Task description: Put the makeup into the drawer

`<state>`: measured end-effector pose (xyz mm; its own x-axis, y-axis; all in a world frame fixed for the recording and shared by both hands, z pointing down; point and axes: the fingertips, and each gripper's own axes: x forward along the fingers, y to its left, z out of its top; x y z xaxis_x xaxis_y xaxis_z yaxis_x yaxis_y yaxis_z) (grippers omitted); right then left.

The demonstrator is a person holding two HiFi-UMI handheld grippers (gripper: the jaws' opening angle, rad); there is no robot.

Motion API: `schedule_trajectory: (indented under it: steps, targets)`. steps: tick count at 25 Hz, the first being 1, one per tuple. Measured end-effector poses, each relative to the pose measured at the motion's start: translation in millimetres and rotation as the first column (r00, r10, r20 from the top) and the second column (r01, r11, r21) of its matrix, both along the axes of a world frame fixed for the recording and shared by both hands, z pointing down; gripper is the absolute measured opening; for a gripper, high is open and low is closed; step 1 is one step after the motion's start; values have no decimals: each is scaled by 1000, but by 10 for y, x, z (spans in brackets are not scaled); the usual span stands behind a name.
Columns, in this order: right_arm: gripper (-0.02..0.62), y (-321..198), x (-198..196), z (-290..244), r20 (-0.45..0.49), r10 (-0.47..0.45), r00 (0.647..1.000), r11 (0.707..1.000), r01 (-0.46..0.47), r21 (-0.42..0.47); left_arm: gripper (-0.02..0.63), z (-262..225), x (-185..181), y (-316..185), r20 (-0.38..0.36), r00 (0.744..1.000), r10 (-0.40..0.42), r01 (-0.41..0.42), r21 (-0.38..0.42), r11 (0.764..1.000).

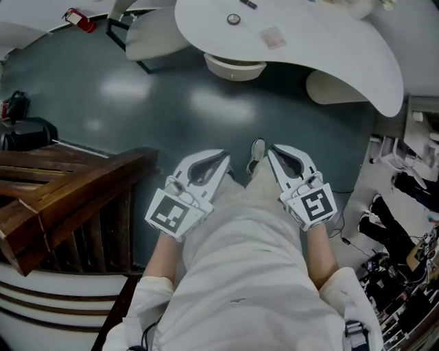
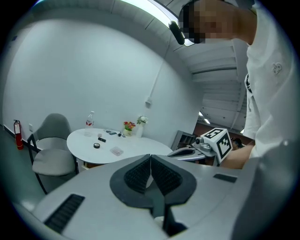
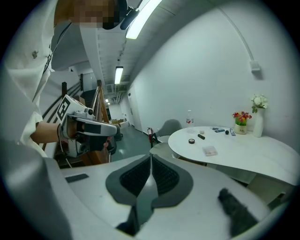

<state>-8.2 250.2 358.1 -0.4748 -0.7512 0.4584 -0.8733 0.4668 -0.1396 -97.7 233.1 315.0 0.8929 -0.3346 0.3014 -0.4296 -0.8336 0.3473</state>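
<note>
The makeup lies on a white round table (image 1: 322, 48) well ahead of me: a small round compact (image 1: 234, 19), a clear flat case (image 1: 273, 38) and a black stick (image 3: 201, 137), with several more small pieces near the flowers (image 3: 241, 119). Both grippers hang low in front of my legs, far from the table. My left gripper (image 1: 223, 159) is shut, its ribbed pads (image 2: 140, 173) pressed together with nothing between them. My right gripper (image 1: 272, 152) is shut and empty too, its pads (image 3: 161, 176) touching.
A grey chair (image 1: 154, 34) stands at the table's left side. Dark wooden stairs (image 1: 62, 199) rise close on my left. A red fire extinguisher (image 1: 81, 20) sits by the far wall. Cables and equipment (image 1: 405, 226) crowd the right edge. A bottle (image 2: 89, 119) stands on the table.
</note>
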Motion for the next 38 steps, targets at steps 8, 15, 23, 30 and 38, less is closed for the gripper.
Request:
schedule_trajectory:
  steps: [8,15,23,30,38]
  targets:
    - [15,-389,353,260,-41,-51,998,999,51,-8,12,27,299,-269,8,996,-94,94,-3,996]
    - [23,-669,683,588,-35,-170,985,985,169,-35,12,110,697,-501,20,980,-199,199,-4,980]
    - [75,-1019,971,1183,-42,-247,968,967,243,-75,12,400,966,-655,44,948,-317,318,-27,948]
    - [84,-1379,1056,1728,-45,-246,968,967,242,-75,12,734,1090,-821,37,930,-366,367,-52,929]
    - [103,-1711,1149,2401,-57,-219,974,974,215,-77,12,1408,1138,-1114,84,941,-328,334,-62,941]
